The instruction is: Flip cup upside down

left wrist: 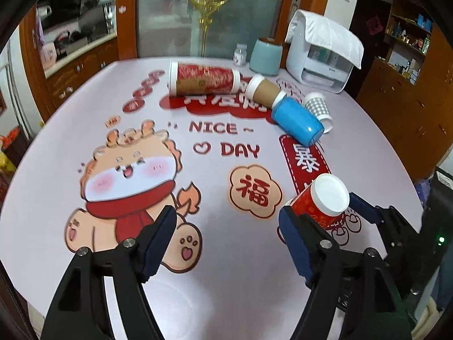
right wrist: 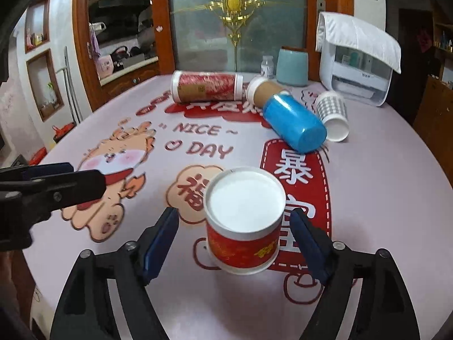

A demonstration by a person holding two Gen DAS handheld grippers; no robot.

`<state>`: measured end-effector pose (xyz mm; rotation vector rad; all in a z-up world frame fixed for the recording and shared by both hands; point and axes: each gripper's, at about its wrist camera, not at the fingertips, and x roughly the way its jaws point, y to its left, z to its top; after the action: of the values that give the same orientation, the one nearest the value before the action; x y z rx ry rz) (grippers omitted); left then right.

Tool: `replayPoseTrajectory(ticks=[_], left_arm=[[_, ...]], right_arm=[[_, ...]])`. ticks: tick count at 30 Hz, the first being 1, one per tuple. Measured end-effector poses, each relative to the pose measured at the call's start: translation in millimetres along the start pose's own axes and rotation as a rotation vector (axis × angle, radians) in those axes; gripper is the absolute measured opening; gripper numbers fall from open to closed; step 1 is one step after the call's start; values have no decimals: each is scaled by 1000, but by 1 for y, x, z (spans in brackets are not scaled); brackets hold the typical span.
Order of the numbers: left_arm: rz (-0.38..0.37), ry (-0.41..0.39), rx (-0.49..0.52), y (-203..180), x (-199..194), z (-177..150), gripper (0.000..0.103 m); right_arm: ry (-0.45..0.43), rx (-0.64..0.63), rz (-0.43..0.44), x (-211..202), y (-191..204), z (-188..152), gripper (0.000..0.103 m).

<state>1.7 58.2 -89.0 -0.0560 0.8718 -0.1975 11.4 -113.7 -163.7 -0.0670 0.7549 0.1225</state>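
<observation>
A red paper cup (right wrist: 245, 221) with a white base stands upside down on the table, base up. My right gripper (right wrist: 237, 243) is open, its blue pads on either side of the cup with gaps to both. In the left wrist view the same cup (left wrist: 322, 198) sits between the right gripper's fingers (left wrist: 365, 206). My left gripper (left wrist: 226, 243) is open and empty over the cartoon print, to the left of the cup. Its fingers (right wrist: 56, 184) show at the left edge of the right wrist view.
A long red-and-brown can (right wrist: 206, 86), a brown cup (right wrist: 263, 90), a blue cup (right wrist: 294, 123) and a checked paper cup (right wrist: 332, 114) lie on their sides at the back. A teal container (right wrist: 291, 66), a small bottle (right wrist: 267, 66) and a white appliance (right wrist: 359, 68) stand behind them.
</observation>
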Motion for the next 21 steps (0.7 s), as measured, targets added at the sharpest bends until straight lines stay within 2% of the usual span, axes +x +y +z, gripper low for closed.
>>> replayPoseTrajectory(ticks=[4, 11, 17, 21], left_arm=[[10, -39, 9, -3, -15, -3, 88], [51, -124, 61, -15, -43, -10, 100], [55, -167, 82, -26, -65, -13, 102], [41, -187, 90, -35, -77, -14, 102]], right_arm=[[-6, -8, 12, -22, 5, 1, 82], [45, 35, 4, -61, -3, -5, 82], [73, 122, -32, -105, -28, -8, 82], [44, 157, -39, -140, -38, -3, 82]])
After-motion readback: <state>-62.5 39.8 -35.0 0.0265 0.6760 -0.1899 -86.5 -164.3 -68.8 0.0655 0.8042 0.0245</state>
